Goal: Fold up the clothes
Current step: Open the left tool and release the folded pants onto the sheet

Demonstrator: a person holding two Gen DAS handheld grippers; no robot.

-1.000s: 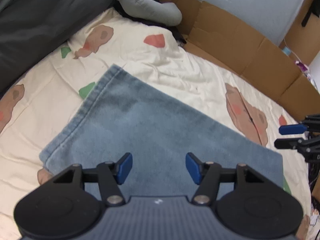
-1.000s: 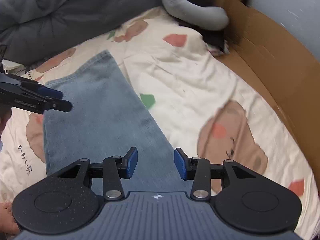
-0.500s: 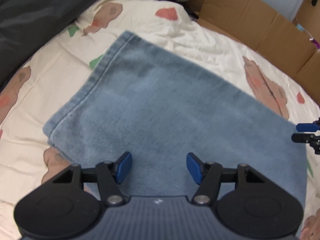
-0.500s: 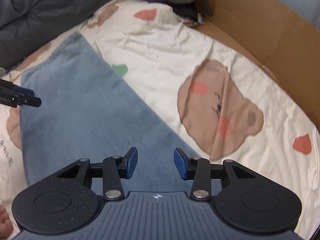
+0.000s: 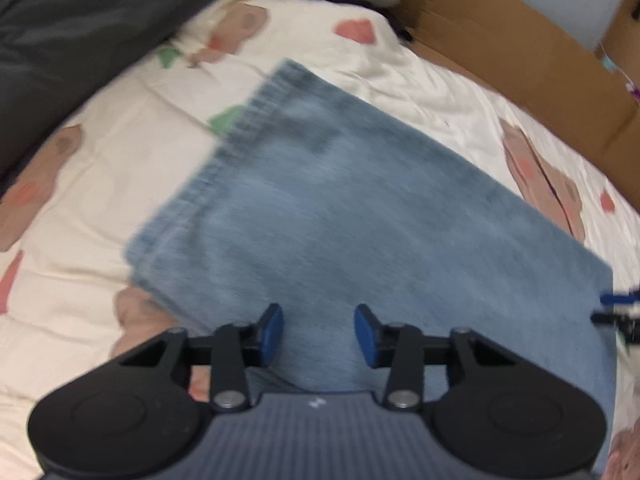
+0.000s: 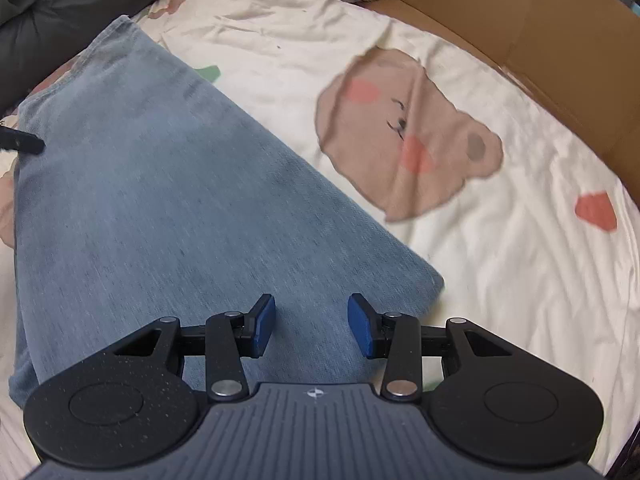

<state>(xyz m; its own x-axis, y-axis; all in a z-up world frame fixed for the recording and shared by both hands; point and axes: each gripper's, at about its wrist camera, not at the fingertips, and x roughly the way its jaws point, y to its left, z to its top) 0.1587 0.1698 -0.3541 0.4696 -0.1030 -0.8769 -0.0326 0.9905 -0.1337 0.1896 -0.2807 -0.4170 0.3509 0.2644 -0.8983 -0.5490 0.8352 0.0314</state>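
A folded pair of blue jeans [image 6: 168,184] lies flat on a cream bedsheet [image 6: 500,264] printed with bears, a cardboard wall [image 6: 540,32] on the far right and a dark grey cover [image 5: 80,24] on the far left. The denim's long axis runs from the hemmed end at the far left to a folded corner at the near right.

The right gripper [image 6: 311,330] points steeply down over the near right end, just inside that corner. Its jaws stand part open with nothing between the pads — denim shows below the gap.

The left gripper [image 5: 319,334] hangs over the near long edge toward the hemmed end. Its jaws have just been closing and are now part open; no cloth is pinched between them as far as the blurred view shows.

Judgement: each gripper is stationed at one end of the near edge, so the next fold likely carries that edge across the short axis. Neither has a hold yet.
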